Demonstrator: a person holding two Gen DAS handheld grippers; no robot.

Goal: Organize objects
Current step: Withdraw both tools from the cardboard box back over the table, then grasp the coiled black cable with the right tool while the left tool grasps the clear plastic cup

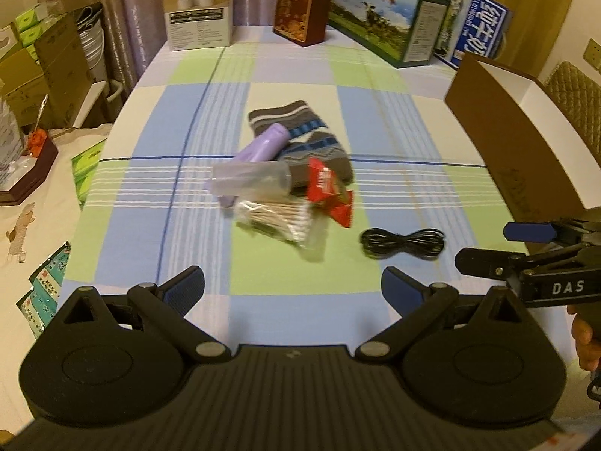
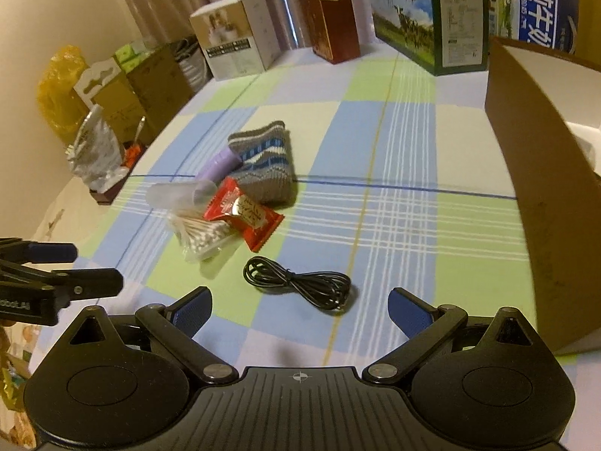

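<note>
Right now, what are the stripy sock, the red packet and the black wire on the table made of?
The sock looks like knitted yarn, soft and matte; its ribbed stitches show. The red packet seems to be thin plastic or foil wrapper: it is glossy, crinkled, with zigzag-cut ends. The black wire looks coated in smooth rubber or plastic, slightly shiny, and bends into loose loops.

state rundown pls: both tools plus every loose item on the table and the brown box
left tool: open, empty
right tool: open, empty
black cable: coiled, lying apart from the pile
sock: flat, purple tube on it
purple tube: lying down
clear tube: lying down
cotton swabs: bagged, under the red packet
red packet: sealed
brown box: open
</note>
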